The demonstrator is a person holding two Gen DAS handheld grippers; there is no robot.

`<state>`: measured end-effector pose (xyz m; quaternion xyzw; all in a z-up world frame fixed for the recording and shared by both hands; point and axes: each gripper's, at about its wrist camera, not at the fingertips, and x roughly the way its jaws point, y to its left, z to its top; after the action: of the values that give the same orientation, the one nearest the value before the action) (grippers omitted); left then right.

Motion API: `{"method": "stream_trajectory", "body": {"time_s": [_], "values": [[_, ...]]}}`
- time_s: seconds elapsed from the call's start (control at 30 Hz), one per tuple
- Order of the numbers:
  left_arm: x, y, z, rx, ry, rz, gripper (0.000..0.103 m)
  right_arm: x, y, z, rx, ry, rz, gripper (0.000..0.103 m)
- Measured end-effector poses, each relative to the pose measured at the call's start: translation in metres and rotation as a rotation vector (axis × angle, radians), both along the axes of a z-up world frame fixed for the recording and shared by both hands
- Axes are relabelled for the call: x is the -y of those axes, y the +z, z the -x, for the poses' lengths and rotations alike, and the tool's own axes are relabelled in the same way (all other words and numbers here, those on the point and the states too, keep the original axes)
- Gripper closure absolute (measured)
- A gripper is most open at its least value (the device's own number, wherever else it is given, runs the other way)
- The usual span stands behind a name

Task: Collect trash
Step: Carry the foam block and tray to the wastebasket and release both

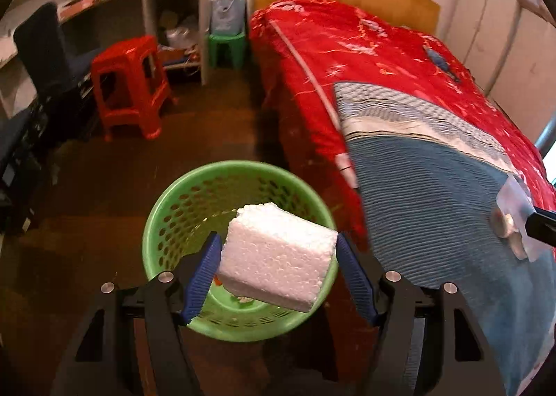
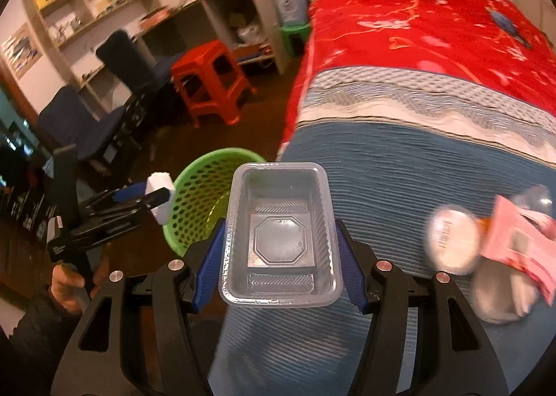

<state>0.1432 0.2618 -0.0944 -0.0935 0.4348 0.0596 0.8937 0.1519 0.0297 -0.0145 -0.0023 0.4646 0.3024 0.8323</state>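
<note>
My left gripper (image 1: 278, 257) is shut on a white foam block (image 1: 274, 257), held in the air above the green perforated basket (image 1: 173, 208) on the floor. My right gripper (image 2: 279, 250) is shut on a clear plastic tray (image 2: 281, 232), its blue pads pressing on both long sides, over the edge of the bed. The right wrist view shows the left gripper (image 2: 153, 196) with the foam block (image 2: 160, 187) beside the basket (image 2: 205, 194). In the left wrist view the clear tray (image 1: 514, 218) shows at the far right edge.
The bed (image 2: 417, 159) carries a blue cover and a red quilt (image 1: 365, 48). A white round lid (image 2: 453, 239), a pink packet (image 2: 521, 239) and a grey cloth (image 2: 500, 295) lie on it. A red stool (image 1: 128, 83), a green stool (image 1: 226, 45) and dark chairs (image 2: 83, 124) stand on the floor.
</note>
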Motion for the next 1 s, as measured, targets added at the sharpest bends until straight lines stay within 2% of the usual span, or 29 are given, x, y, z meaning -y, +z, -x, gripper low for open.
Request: {"method": "stream_trajectory", "body": {"time_s": [0.17, 0.23, 0.4, 0.8, 0.9, 1.0], "values": [[-0.02, -0.016, 0.0, -0.033, 0.035, 0.017, 0.036, -0.032, -0.012, -0.005, -0.027, 0.036, 0.014, 0.043], [-0.029, -0.022, -0.001, -0.039, 0.053, 0.029, 0.03, -0.045, -0.017, -0.008, -0.036, 0.05, 0.021, 0.043], [-0.041, -0.028, 0.001, -0.043, 0.078, 0.056, 0.023, -0.07, -0.027, -0.014, -0.052, 0.074, 0.033, 0.043], [-0.072, -0.007, 0.037, 0.024, 0.179, 0.084, 0.019, -0.136, -0.055, -0.026, -0.11, 0.137, 0.049, 0.042], [-0.077, -0.004, 0.044, 0.03, 0.192, 0.083, 0.019, -0.149, -0.06, -0.027, -0.124, 0.146, 0.041, 0.034], [-0.077, -0.002, 0.046, 0.033, 0.197, 0.083, 0.018, -0.155, -0.058, -0.025, -0.126, 0.153, 0.028, 0.031]]}}
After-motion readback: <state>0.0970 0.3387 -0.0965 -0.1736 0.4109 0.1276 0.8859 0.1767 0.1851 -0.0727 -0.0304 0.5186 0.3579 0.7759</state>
